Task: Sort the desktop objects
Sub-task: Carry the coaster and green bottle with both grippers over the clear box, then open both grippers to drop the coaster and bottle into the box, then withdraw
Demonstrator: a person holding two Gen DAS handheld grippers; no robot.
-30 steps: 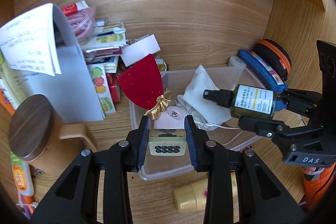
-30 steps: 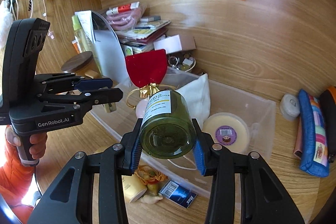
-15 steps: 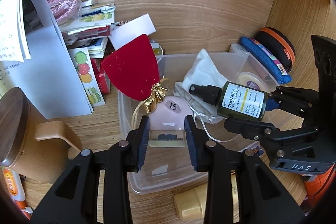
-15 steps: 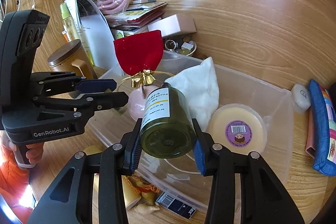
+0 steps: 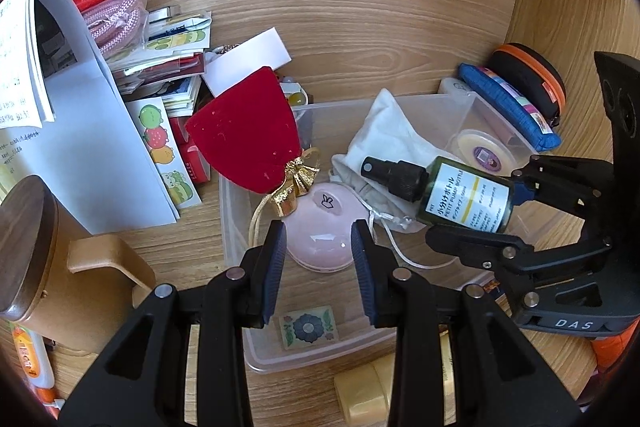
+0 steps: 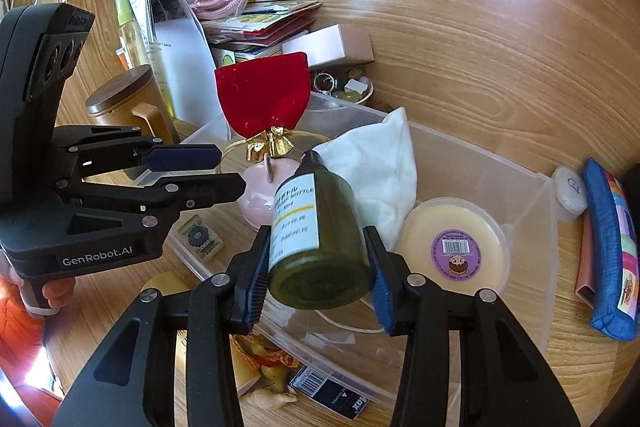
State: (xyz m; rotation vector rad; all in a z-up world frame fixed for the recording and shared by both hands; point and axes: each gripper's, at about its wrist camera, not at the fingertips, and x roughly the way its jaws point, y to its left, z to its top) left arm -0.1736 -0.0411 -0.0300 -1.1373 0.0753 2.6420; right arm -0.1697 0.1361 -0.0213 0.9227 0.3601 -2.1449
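Note:
A clear plastic bin (image 5: 232, 211) (image 6: 548, 211) on the wooden desk holds a red velvet pouch (image 5: 248, 131), a pink round case (image 5: 324, 231), a white cloth bag (image 5: 388, 143) and a round yellow tub (image 6: 454, 247). A small patterned tile (image 5: 309, 325) (image 6: 200, 237) lies flat on the bin floor, below my left gripper (image 5: 318, 267), which is open and empty. My right gripper (image 6: 318, 267) holds a green spray bottle (image 6: 316, 227) (image 5: 464, 195) by its base over the bin, nozzle tilted down. Its jaws are opening, with the bottle still between the pads.
A wooden-lidded mug (image 5: 28, 247) and leaning papers (image 5: 100, 131) stand left of the bin. Stacked packets (image 6: 260, 23) sit behind it. A blue pencil case (image 6: 608, 247) and a black-and-orange case (image 5: 528, 71) lie to the right. A yellow tube (image 5: 368, 387) lies in front.
The tile has left my left gripper and now lies in the bin. The right gripper has sunk a little toward the bin and the bottle's nozzle has tipped down.

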